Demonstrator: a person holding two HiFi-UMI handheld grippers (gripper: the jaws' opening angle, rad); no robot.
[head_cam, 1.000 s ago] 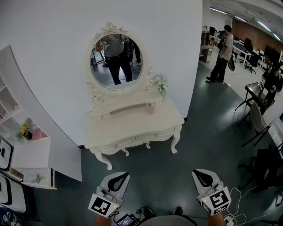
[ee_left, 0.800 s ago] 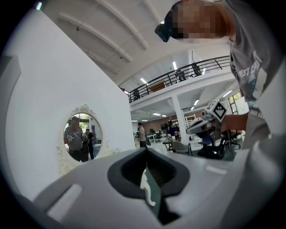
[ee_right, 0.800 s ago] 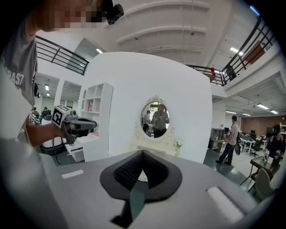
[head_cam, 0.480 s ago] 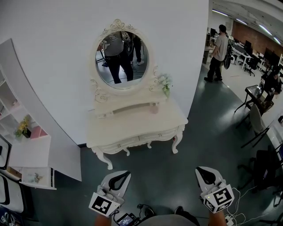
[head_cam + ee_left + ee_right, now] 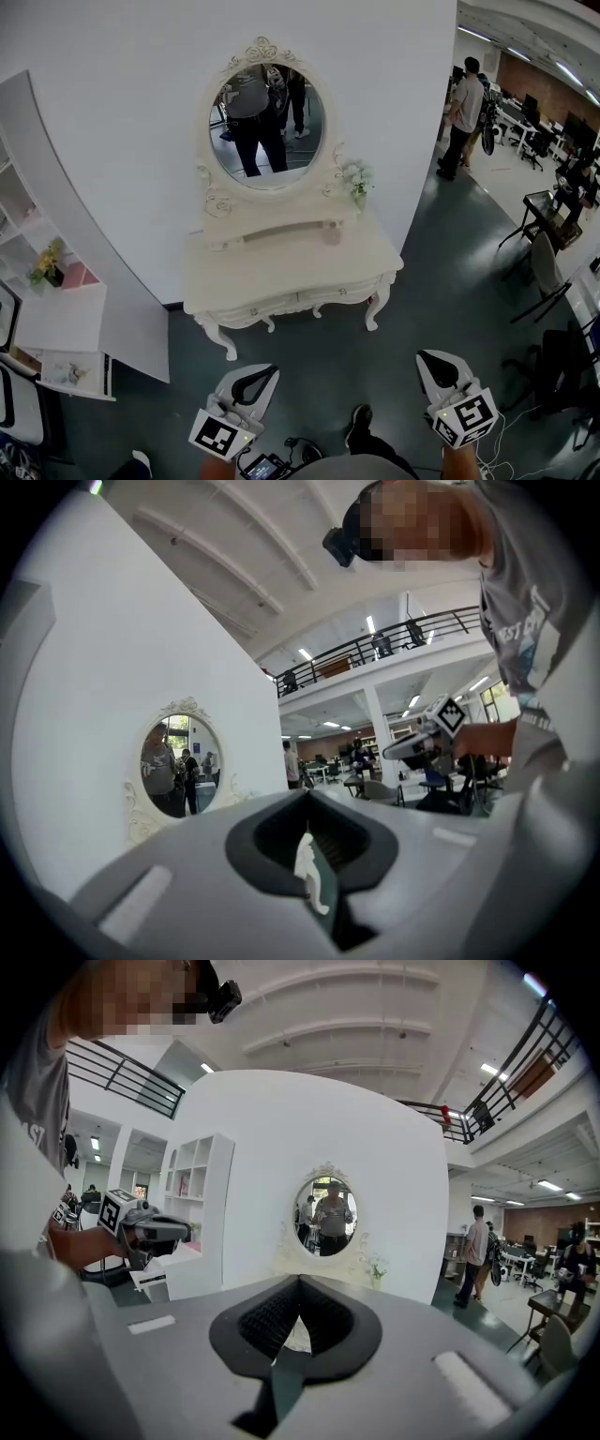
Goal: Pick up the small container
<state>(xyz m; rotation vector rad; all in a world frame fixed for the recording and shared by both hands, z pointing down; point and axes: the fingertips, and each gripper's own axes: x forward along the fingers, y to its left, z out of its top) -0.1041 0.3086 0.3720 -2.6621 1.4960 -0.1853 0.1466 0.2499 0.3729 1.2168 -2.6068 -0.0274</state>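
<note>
— Where's the container [image 5: 332, 235]?

— I take it to be the small pinkish thing on the worktop [image 5: 281, 274]. It sits toward the back, just under the mirror [image 5: 267, 117] and right of centre. It's too small to tell its shape or long axis.

— And the tools?

— Both are low over the floor, well short of the worktop. The left tool [image 5: 261, 377] and right tool [image 5: 431, 364] each have their jaws pressed together, with nothing in them.

— Which is nearer?

— The container lies ahead, roughly between them, so neither is clearly nearer. The right tool's own view faces the mirror squarely, so I'd judge it better lined up. Either would have to open before reaching.
</note>
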